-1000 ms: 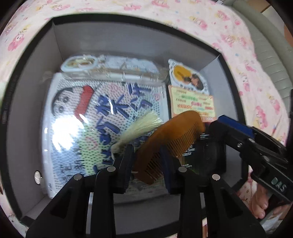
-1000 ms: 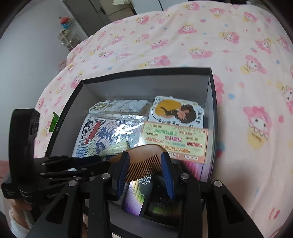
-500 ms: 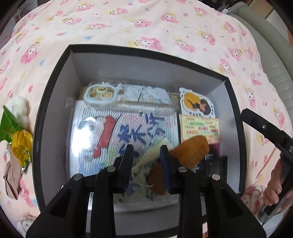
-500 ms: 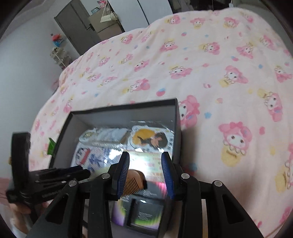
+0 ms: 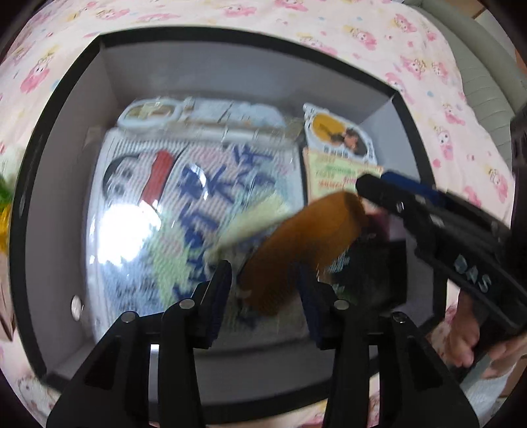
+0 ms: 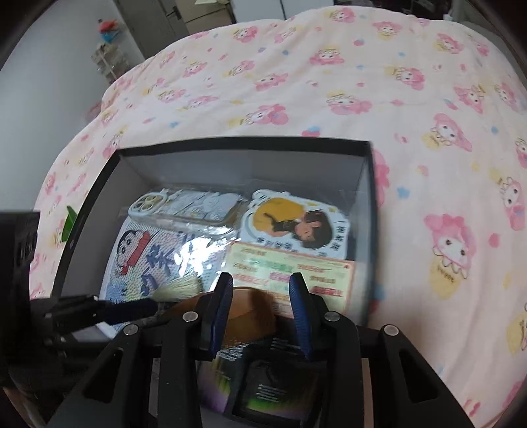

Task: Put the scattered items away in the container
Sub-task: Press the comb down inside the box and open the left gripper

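A black box with a grey inside (image 5: 210, 72) (image 6: 250, 161) lies on the bed. In it are a cartoon-print packet (image 5: 171, 200) (image 6: 154, 260), a phone case (image 6: 184, 207), a sticker card (image 6: 290, 224) and a dark package (image 6: 266, 388). A brown wooden comb (image 5: 296, 243) (image 6: 250, 316) with a cream tassel (image 5: 250, 220) (image 6: 178, 289) lies in the box, blurred. My left gripper (image 5: 265, 289) is open with the comb between its fingers, not pinched. My right gripper (image 6: 260, 309) is open just above the comb; it also shows in the left wrist view (image 5: 388, 194).
The box sits on a pink cartoon-print bedsheet (image 6: 362, 82). A green and yellow item (image 5: 5, 204) lies on the sheet left of the box. A grey cushion edge (image 5: 481, 72) is at the far right. A door and shelves stand in the background (image 6: 138, 29).
Both grippers have come back down low over the box after lifting away half a second ago. The comb stays in the box, now between the fingers of each.
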`<state>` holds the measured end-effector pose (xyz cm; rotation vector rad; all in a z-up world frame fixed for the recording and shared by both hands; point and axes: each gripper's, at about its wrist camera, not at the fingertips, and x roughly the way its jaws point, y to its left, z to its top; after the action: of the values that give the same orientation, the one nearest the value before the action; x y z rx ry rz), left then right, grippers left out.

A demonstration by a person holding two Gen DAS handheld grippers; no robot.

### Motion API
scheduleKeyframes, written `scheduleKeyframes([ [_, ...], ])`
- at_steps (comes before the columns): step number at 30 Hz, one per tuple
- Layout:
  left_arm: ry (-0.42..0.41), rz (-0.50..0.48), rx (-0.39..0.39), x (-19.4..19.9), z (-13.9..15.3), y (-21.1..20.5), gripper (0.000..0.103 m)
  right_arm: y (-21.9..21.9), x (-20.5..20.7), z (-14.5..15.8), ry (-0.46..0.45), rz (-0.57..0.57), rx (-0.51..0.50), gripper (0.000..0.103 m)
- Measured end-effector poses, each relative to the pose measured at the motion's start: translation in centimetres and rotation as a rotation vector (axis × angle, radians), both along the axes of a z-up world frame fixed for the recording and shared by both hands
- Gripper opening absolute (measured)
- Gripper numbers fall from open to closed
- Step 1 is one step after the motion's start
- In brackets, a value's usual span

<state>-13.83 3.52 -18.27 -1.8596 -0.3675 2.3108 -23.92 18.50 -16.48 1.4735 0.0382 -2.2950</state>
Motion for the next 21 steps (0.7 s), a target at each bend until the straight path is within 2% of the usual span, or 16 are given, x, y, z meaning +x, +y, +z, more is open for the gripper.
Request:
scheduleKeyframes([
  [4, -0.017, -0.031, -0.038, 1.3, 0.3, -0.4, 0.042, -0.9, 0.6, -0.2, 0.027, 0.031, 0.077, 0.032],
  [7, -0.025, -0.037, -0.04, 1.8, 0.4, -0.2, 0.042, -0.7, 0.7, 0.2, 0.042, 0.04, 0.056, 0.032],
  [10, -0.021, -0.063, -0.007, 2.6, 0.6, 0.4, 0.042, -0.9, 1.5, 1.6, 0.154, 0.051, 0.063, 0.032],
  [11, -0.022, -0.067, -0.01, 2.7, 0.5, 0.5, 0.042, -0.9, 1.7, 1.8, 0.163, 0.058, 0.059, 0.032],
  [15, -0.03, -0.063, -0.098, 3.4, 0.4, 0.6, 0.042, -1.2, 0.9, 0.1, 0.066, 0.068, 0.049, 0.032],
  [17, -0.043, -0.045, -0.142, 3.8, 0.3, 0.0, 0.039, -1.5, 0.9, -0.4, 0.084, 0.071, 0.112, 0.032],
  [21, -0.042, -0.011, -0.146, 4.8, 0.9, -1.5, 0.039, -2.0, 1.1, -0.5, 0.078, 0.082, 0.124, 0.032],
])
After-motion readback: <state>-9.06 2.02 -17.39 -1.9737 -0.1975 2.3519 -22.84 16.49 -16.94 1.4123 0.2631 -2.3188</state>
